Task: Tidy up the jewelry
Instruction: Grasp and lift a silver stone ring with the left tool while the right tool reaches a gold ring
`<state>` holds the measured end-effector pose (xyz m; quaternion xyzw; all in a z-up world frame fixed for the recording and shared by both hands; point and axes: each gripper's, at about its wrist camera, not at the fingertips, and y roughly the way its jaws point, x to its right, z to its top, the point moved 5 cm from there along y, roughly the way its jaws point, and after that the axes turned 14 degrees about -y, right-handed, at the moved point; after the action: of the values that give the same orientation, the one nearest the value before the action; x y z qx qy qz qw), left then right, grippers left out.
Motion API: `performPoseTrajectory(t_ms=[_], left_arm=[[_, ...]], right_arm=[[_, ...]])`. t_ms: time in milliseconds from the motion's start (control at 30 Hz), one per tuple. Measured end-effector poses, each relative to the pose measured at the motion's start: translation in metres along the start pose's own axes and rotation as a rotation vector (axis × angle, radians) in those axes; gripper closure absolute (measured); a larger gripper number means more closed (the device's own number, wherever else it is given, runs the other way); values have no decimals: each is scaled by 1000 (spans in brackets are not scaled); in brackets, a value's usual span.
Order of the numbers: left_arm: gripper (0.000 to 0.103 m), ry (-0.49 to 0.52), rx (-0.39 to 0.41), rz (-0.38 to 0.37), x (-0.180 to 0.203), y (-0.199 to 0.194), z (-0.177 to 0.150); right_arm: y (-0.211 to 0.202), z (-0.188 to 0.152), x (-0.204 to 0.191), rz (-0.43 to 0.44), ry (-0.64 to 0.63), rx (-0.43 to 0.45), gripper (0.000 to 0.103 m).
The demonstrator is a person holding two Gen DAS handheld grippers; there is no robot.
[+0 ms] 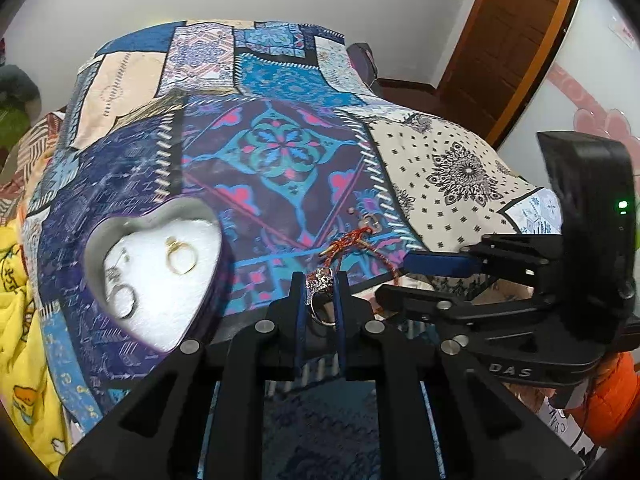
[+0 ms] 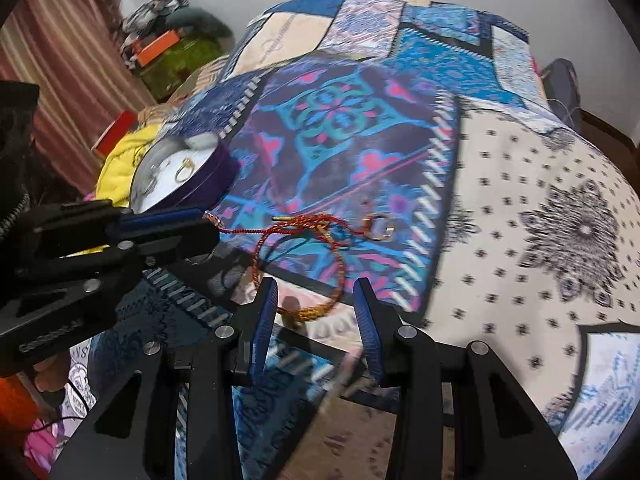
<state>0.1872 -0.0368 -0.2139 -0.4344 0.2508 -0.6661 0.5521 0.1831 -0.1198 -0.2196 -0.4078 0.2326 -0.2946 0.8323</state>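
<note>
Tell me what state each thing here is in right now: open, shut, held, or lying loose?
Left hand-held gripper: shut on the silver ring.
Silver ring: held above the cloth.
Right hand-held gripper: open, holding nothing.
Heart-shaped box: open, no lid on.
Gold ring: lying in the box.
Red cord bracelet: loose on the cloth.
Door: shut, as far as visible.

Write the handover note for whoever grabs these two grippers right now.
Left gripper: shut on a silver ring, held just right of the heart-shaped box.
Right gripper: open, empty, hovering over the red cord bracelet.
Done: a gold ring and a silver ring lie in the box.
Left: put the held ring in; then the bracelet and the small gold piece on the patterned cloth.
</note>
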Motion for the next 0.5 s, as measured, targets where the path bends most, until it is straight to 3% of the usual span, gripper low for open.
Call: performPoseTrajectory(t_ms=[367, 500], left_arm=[[91, -17, -11, 19, -20, 0, -11], [91, 7, -22, 42, -22, 2, -18]], right_arm=[[17, 2, -8, -35, -62, -18, 68], [16, 1, -6, -72, -54, -19, 95]])
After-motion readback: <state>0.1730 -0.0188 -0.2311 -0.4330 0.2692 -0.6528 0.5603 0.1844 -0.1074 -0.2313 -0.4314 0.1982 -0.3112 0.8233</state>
